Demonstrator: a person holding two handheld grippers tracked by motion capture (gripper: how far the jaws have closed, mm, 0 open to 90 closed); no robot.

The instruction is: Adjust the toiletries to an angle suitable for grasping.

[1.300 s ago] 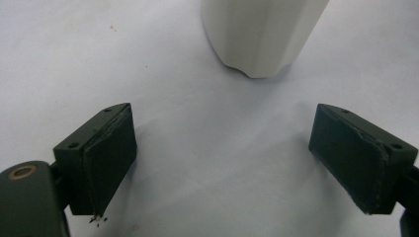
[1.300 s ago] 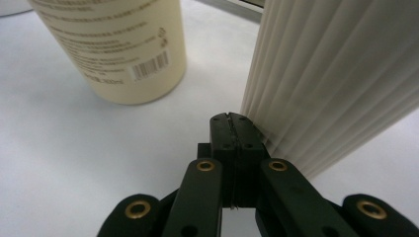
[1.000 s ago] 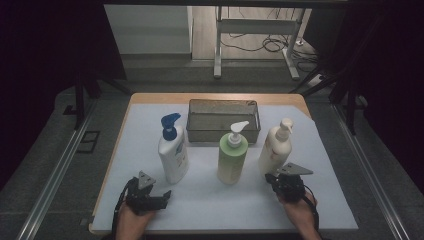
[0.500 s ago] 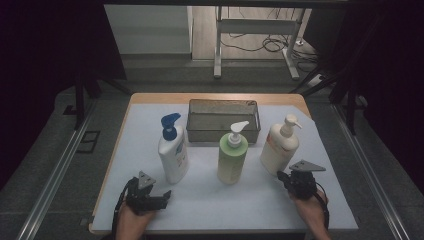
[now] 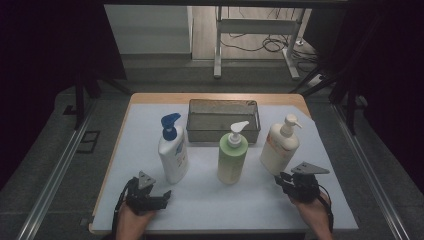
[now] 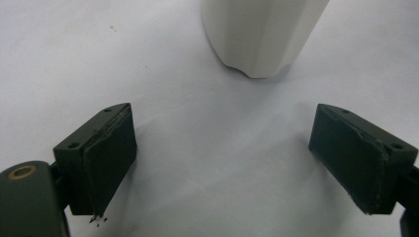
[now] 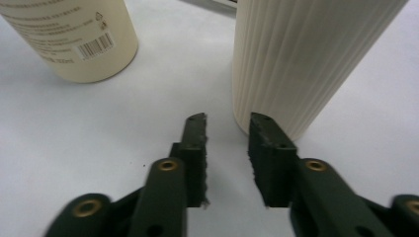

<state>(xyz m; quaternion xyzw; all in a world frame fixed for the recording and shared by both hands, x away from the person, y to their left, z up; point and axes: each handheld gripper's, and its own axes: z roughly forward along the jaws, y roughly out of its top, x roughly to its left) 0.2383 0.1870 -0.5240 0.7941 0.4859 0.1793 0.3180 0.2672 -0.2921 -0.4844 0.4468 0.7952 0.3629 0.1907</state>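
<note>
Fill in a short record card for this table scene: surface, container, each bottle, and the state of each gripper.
Surface: white sheet over a wooden table
Container: metal mesh basket at the back, nothing visible inside
Bottle 1: white bottle with blue pump, upright, left
Bottle 2: green bottle with white pump, upright, middle
Bottle 3: cream bottle with cream pump, upright, right
Left gripper: jaws wide apart, holding nothing, near the blue-pump bottle
Right gripper: jaws narrowly apart, holding nothing, close to the cream bottle's base

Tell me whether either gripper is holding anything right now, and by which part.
Nothing is held. The left gripper is wide open over bare table; the right gripper has a narrow, empty gap.
</note>
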